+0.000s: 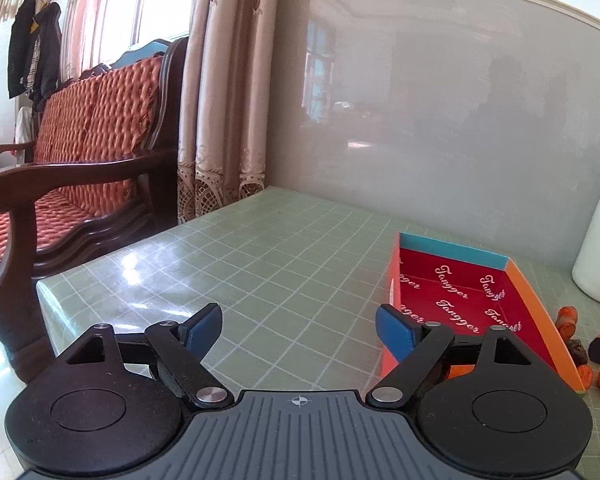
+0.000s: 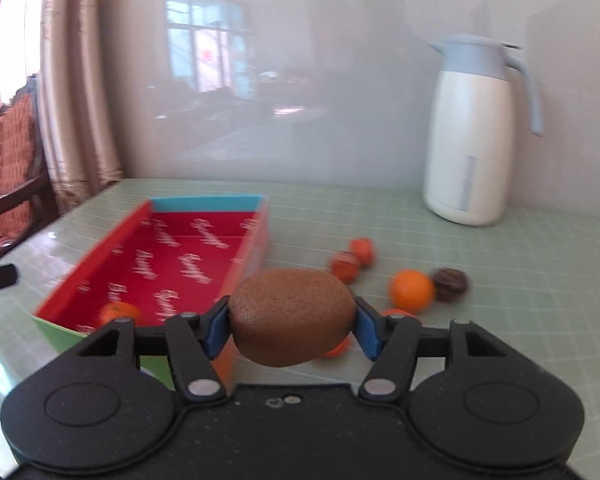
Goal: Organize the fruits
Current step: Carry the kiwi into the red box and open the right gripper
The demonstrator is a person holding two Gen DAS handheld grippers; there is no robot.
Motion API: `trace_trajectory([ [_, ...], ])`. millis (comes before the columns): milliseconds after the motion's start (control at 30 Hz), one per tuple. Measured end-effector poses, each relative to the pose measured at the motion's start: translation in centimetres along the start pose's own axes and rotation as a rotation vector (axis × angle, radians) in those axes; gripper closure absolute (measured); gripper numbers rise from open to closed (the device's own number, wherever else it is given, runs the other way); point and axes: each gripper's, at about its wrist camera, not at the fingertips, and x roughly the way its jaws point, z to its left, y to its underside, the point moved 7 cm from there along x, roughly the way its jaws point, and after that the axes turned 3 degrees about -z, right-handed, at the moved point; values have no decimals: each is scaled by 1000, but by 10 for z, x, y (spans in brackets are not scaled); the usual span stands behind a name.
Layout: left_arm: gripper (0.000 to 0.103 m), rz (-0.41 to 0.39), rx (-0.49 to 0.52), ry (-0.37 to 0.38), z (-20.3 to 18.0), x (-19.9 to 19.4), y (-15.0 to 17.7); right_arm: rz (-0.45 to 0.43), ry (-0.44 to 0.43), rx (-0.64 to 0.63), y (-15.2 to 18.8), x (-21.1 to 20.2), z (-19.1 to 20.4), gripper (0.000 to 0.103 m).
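A brown kiwi (image 2: pixel 292 308) is clamped between the blue pads of my right gripper (image 2: pixel 292 330), lifted above the table just right of the red box (image 2: pixel 188 248). One orange (image 2: pixel 118 312) lies in the box's near end. Loose on the green checked table to the right are a bigger orange (image 2: pixel 412 290), two small reddish-orange fruits (image 2: pixel 345 266) and a dark brown round thing (image 2: pixel 450 282). My left gripper (image 1: pixel 300 320) hovers open and empty over the table, left of the box's orange wall (image 1: pixel 536 312).
A white jug with a pale blue lid (image 2: pixel 472 140) stands at the back right near the grey wall. A wooden chair with a red cushion (image 1: pixel 80 160) and curtains stand beyond the table's left edge (image 1: pixel 44 292). The view from the right wrist is motion-blurred.
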Motion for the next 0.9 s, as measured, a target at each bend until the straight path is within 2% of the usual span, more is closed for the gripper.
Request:
trace_trajectory([
  [133,19,7,-22,-30,17,1,1,-9,-84,-55,-10,10,40,42],
  [333,19,10,-35,-68,38,1,3,43,-126,-105,-2,33,73,42],
  [533,19,14,-50,-84,49,4,3,84,-150,-60,9,36,73,42],
  [800,19,11,-41,-69,42,3,3,74,-168,-23,6,30,65,40],
  [900,19,6,-34,-68,39,1,3,37,-150,-17,1,24,60,40],
])
